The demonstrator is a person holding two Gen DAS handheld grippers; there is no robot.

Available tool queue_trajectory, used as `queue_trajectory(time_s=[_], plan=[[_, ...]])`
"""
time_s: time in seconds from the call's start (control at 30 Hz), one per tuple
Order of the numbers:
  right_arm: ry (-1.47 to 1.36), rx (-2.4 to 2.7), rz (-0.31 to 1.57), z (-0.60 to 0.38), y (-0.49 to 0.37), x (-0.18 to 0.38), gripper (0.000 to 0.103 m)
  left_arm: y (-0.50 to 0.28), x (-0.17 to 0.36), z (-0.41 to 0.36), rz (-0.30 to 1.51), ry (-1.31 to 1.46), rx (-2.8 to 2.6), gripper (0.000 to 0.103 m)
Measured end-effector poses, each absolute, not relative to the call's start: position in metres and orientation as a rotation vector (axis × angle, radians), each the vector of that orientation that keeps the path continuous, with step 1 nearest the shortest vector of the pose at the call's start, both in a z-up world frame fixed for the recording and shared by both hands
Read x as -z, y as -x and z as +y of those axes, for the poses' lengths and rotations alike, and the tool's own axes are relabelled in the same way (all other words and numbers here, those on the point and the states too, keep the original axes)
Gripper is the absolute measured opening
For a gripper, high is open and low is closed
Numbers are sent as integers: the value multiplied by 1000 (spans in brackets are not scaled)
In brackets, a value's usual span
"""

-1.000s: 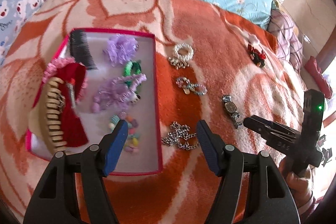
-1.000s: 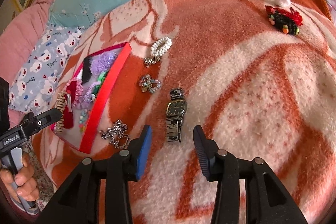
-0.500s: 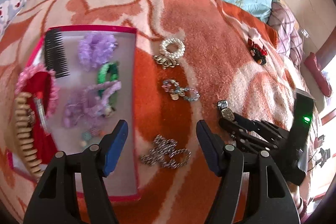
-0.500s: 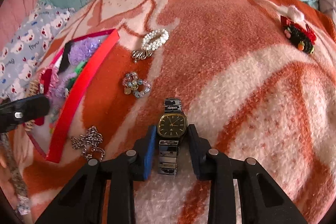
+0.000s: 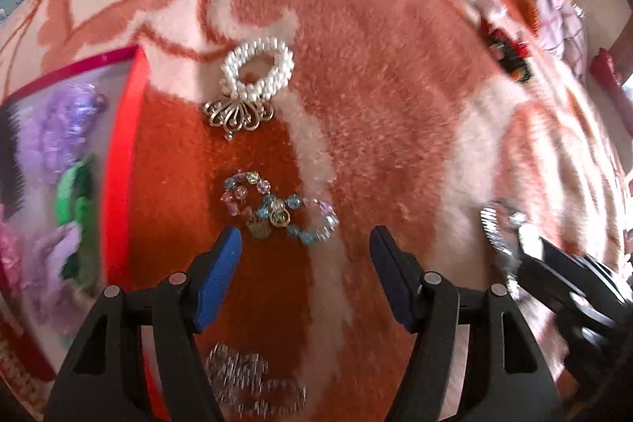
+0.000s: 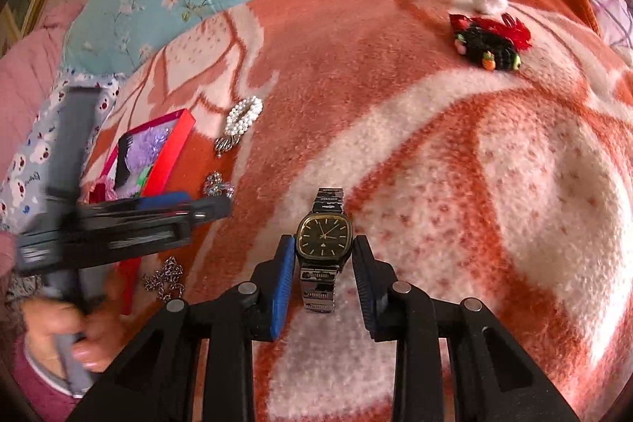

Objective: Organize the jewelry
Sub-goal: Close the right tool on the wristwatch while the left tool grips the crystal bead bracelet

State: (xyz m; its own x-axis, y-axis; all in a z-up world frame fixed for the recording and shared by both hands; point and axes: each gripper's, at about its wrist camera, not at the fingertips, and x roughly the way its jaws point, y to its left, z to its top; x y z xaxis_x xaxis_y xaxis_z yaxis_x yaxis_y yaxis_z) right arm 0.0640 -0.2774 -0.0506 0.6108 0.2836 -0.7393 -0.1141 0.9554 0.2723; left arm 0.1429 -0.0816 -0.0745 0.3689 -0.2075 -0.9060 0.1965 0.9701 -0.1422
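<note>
On blanket [image 6: 435, 153], right gripper [image 6: 323, 279] clamping watch [image 6: 324, 236]

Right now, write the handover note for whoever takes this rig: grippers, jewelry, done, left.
Right gripper: closed around the watch, pads on both sides of its case, watch apparently not yet lifted off the blanket.
Left gripper: open, empty, just short of the bead bracelet.
Done: hair ties and comb sit in the red tray.
Left on the blanket: watch, bead bracelet, pearl bracelet, silver chain, red-and-black hair tie.
</note>
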Motion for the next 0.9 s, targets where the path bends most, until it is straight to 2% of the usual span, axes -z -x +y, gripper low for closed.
queue_trajectory(time_s=[0.1,0.13,0.17,0.2,0.23,0.4,0.43,0.9], plan=[[-234,-245,889,-281,-64,52,30,-153,86,-77,1181,72,274,66],[-235,-247,887,-280,-64,52,30,-155,86,-74,1172,93,283,58],[-237,-249,886,-280,-64,52,30,-155,85,-73,1167,99,294,41],[-239,-253,886,-279,-64,52,30,-155,84,-73,1165,100,303,32],[-246,-257,887,-279,-65,53,30,-154,83,-72,1162,102,314,15],[-262,-267,881,-279,-64,51,30,-143,70,-69,1133,101,334,12],[-261,-269,877,-279,-63,49,30,-140,67,-66,1126,116,344,6],[-232,-306,825,-263,-48,24,30,-92,5,-29,990,178,384,6]])
